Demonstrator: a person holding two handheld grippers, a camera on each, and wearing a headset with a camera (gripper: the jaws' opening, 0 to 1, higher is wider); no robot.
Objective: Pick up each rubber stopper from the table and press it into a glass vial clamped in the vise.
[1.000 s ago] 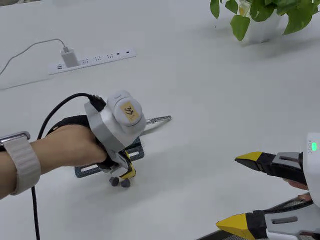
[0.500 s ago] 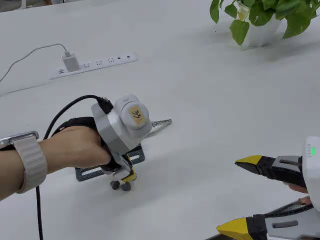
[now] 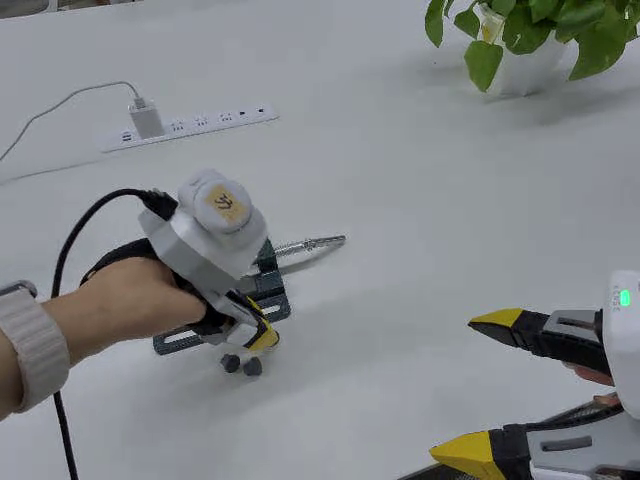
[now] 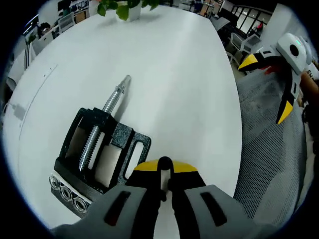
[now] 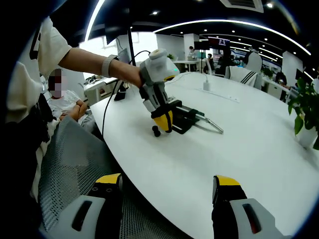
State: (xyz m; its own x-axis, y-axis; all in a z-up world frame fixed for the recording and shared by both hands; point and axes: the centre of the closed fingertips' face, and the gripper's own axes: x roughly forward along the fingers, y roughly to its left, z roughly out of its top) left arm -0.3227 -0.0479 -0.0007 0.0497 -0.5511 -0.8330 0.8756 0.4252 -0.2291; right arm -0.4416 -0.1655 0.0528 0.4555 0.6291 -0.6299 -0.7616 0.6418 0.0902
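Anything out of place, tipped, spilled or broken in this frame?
Nothing stands out. The vise sits flat on the table, two small dark stoppers lie beside it near the left gripper, and no spill or breakage shows. The right gripper hangs open off to the side.

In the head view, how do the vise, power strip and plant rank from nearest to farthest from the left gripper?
1. Vise, right beside the left gripper.
2. Power strip, far side, to the left.
3. Plant, far right corner.
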